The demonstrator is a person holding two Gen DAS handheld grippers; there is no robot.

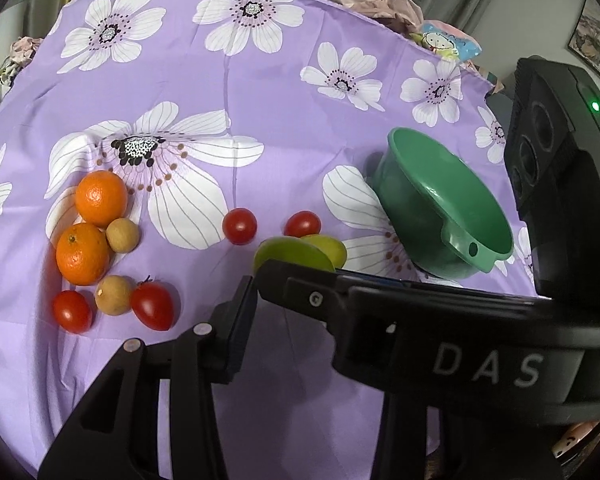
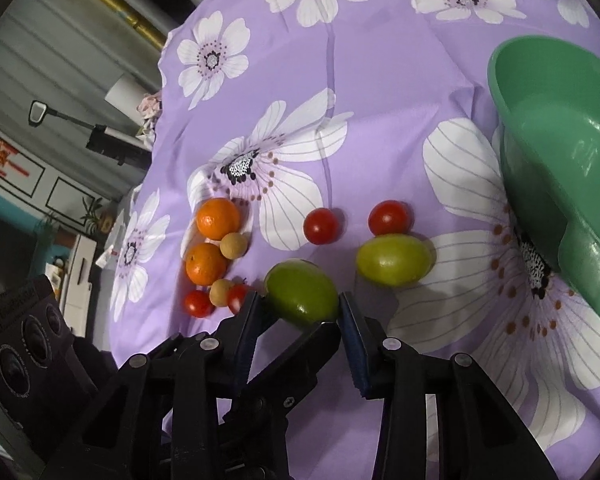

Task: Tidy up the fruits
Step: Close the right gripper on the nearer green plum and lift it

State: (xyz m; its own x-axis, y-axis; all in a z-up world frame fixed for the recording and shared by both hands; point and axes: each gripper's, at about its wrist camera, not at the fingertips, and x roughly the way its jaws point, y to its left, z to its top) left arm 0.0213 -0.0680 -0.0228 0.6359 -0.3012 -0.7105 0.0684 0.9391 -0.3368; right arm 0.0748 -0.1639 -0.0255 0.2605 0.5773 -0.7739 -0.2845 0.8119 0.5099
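So the right gripper [image 2: 300, 312] is angled down at the table and has a green lime [image 2: 302, 294] squeezed between its two pads, one blue-edged finger on each side of it. In the left wrist view that same gripper cuts across the frame from the right, with the lime peeking over it.

The left gripper [image 1: 256, 300] also tilts down, but only its left finger [image 1: 236, 332] shows clearly, the right gripper covers the rest, so I can't tell if it's spread or pinching anything.

The second green fruit [image 2: 394, 260] sits on the purple floral cloth [image 2: 340, 80] just right of the held one, touching a cherry tomato [image 2: 389, 218] behind it. Another tomato [image 2: 321, 226] sits apart to the left. Two oranges [image 1: 94, 226], two longans [image 1: 118, 264] and two more tomatoes [image 1: 112, 310] cluster at far left. The green bowl [image 1: 452, 208] sits tipped at right, nothing inside it.
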